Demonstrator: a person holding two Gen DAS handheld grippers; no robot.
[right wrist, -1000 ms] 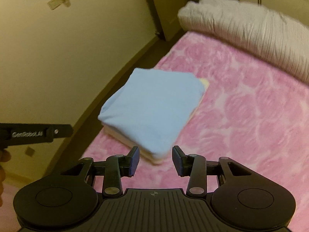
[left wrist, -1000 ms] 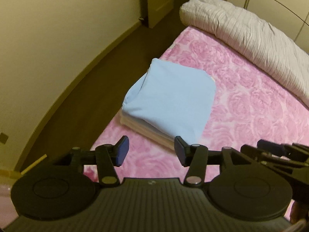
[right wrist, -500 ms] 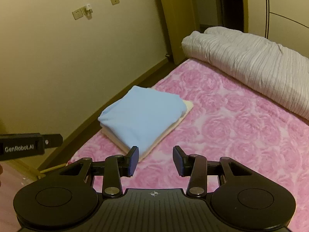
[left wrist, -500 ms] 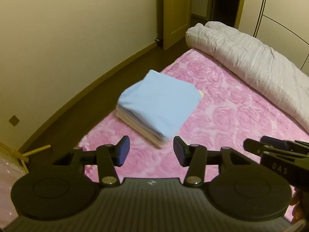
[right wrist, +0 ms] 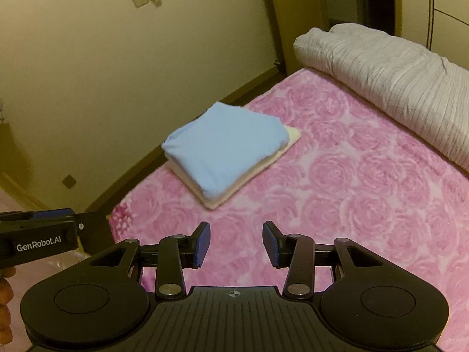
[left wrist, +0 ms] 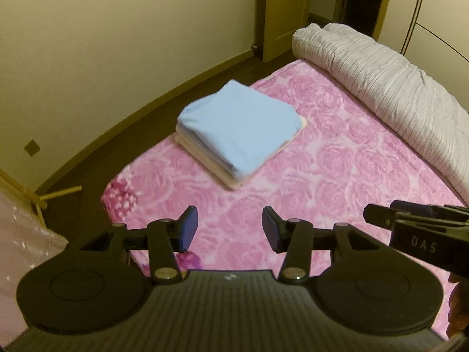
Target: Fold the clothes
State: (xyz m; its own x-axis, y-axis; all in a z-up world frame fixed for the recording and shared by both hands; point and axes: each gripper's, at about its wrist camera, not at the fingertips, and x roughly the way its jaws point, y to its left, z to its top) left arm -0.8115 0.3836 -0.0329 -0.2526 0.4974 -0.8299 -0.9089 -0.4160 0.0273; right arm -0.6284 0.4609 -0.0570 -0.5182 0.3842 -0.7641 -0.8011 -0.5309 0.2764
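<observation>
Diagonally, folded clothes [left wrist: 240, 129] corner faces both tools.

Folded light-blue garment [left wrist: 239, 127]: soft matt cloth, smooth, free of sheen. Cream garments [left wrist: 234, 182] beneath: matt cloth, edges only visible. Pink bed cover [left wrist: 337, 170]: plush, embossed with a raised rose pattern, matt. White duvet [left wrist: 381, 88]: crinkled, finely ribbed fabric. Left gripper [left wrist: 230, 228] and right gripper [right wrist: 236, 243]: matt black plastic bodies, ribbed centre panels, smooth round side discs, bright metal pivot pins; finger pads [right wrist: 202, 243] faced in dark blue, dull, rubber-like material. Wall [left wrist: 102, 44]: smooth matt paint. Floor [left wrist: 140, 135]: dark, low sheen, material not discernible. Door [left wrist: 281, 11]: smooth finish resembling wood. Skirting: same tone, smooth.
</observation>
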